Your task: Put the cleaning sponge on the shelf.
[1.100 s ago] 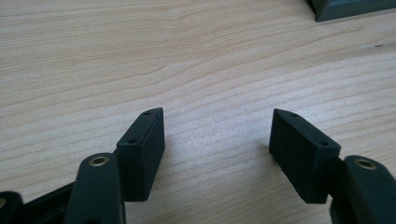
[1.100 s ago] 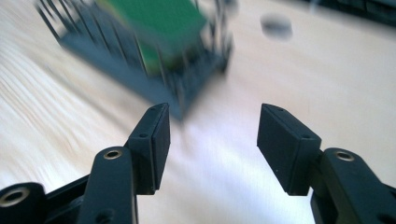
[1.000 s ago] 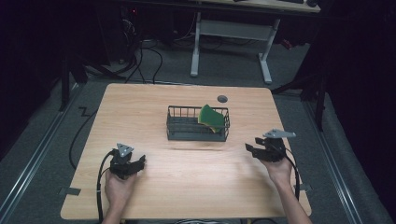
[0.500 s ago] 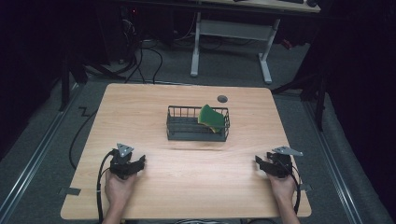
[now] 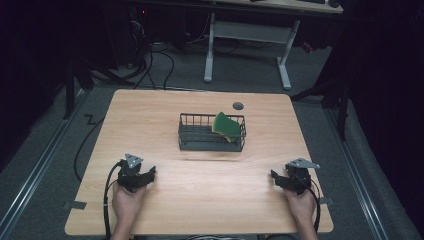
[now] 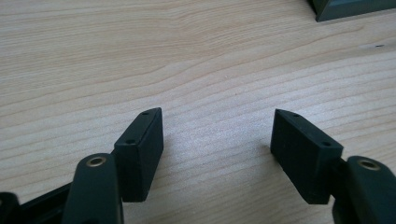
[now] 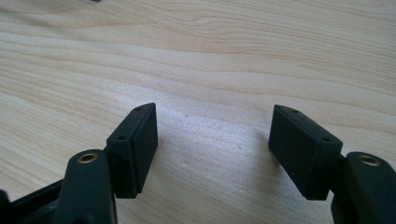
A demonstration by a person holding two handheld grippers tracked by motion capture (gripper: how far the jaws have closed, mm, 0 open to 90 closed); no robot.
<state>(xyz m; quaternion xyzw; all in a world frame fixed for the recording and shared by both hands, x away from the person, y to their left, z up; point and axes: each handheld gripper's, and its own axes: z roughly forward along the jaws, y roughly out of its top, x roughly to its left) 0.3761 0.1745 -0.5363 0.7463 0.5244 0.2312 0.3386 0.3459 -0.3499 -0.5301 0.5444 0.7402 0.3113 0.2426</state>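
- Two hands are seen at the near edge of the tabletop [image 5: 150, 112], each holding a gripper that is rested low on the wood.
- The left gripper [image 5: 150, 172] is placed near the near-left corner. In the left gripper view its jaws are held wide apart, with nothing but bare wood grain between them [image 6: 217, 135].
- The right gripper [image 5: 275, 176] is placed near the near-right corner. In the right gripper view its jaws are likewise spread wide and nothing is gripped [image 7: 212, 135].
- Beyond both grippers, about midway across the tabletop and toward its far edge, a wire basket [image 5: 200, 145] is set, with its long axis running left to right, parallel to the near edge.
- A green sponge [image 5: 225, 126] is propped in the right end of the basket, tilted against the wires with its upper part raised above the rim.
- A corner of the basket is glimpsed at the top right of the left gripper view [image 6: 355, 8].
- The sponge lies forward of both pairs of jaws and between them: ahead and to the right of the left gripper, ahead and to the left of the right one.
- The right gripper is judged slightly nearer to the sponge, since the sponge sits in the basket's right end; a reach forward and inward would be called for.
- A small dark grommet [image 5: 238, 105] is seen behind the basket, near the far edge.
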